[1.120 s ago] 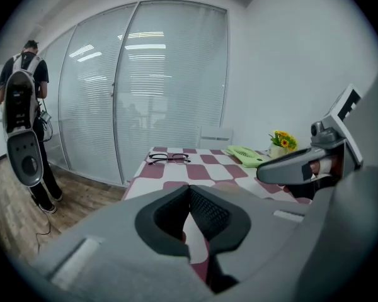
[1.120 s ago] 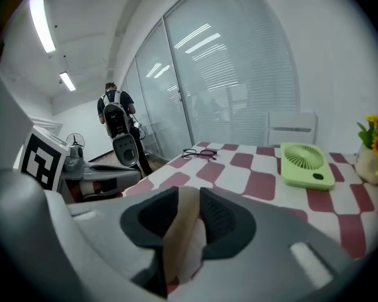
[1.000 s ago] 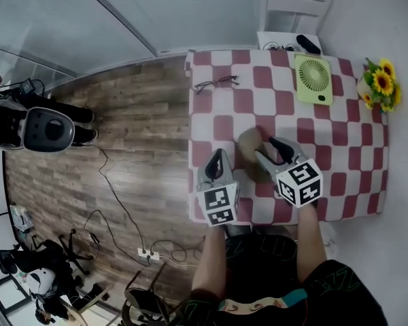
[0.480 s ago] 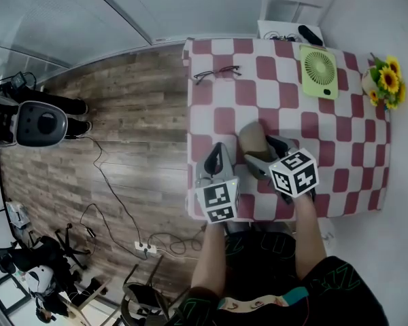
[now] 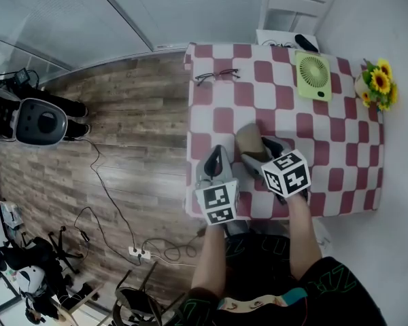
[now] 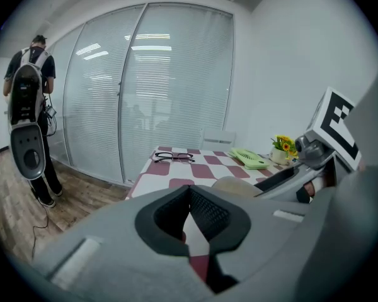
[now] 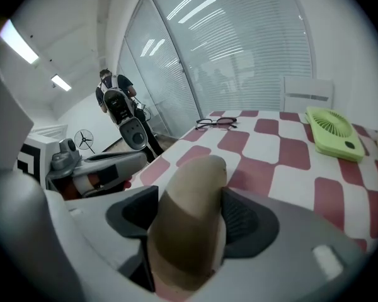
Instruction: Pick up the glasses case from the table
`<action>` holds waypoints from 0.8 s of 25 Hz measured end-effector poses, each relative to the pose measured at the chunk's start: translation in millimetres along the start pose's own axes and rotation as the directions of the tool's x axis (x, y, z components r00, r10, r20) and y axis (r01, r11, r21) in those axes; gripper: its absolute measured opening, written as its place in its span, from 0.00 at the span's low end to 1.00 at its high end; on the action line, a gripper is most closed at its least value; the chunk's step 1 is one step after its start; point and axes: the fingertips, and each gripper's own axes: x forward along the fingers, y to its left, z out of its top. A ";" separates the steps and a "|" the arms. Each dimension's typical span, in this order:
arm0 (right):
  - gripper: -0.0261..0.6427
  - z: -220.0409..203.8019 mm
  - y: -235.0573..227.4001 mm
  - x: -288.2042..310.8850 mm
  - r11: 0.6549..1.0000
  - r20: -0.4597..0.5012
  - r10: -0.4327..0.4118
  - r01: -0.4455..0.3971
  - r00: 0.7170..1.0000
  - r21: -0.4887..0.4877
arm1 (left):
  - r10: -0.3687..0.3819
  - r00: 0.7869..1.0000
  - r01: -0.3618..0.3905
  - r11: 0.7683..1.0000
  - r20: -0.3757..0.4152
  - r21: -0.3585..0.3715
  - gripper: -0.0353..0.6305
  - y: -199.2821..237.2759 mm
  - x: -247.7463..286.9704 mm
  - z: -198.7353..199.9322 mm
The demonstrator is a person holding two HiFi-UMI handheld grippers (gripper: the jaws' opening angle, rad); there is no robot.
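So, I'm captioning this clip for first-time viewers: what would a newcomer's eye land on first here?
Most likely the red-and-white checked tablecloth at the upper right of the head view. Next, the tan oval glasses case on its near half, lying between the closing fingers of the right gripper. The lime-green fan and yellow sunflowers brighten the far right corner.
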 end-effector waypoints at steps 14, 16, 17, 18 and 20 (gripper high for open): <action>0.50 43.5 -15.7 -100.4 0.974 0.319 -0.120 0.174 0.940 -0.145 | -0.019 0.986 0.016 1.000 0.166 0.020 0.07 -32.5 -32.0 55.1; 0.50 49.5 -19.8 -116.2 0.961 0.350 -0.144 0.215 0.925 -0.173 | -0.031 0.978 0.025 0.999 0.205 0.033 0.07 -40.3 -35.1 69.3; 0.50 52.8 -22.0 -124.5 0.956 0.368 -0.155 0.233 0.917 -0.179 | -0.038 0.975 0.030 0.999 0.219 0.040 0.07 -44.6 -36.7 75.9; 0.50 56.2 -24.3 -133.1 0.952 0.387 -0.164 0.249 0.907 -0.180 | -0.045 0.973 0.035 0.998 0.228 0.047 0.07 -49.1 -38.3 81.9; 0.50 63.3 -29.6 -151.1 0.942 0.428 -0.183 0.282 0.885 -0.180 | -0.057 0.969 0.042 0.997 0.242 0.065 0.07 -57.8 -41.7 94.9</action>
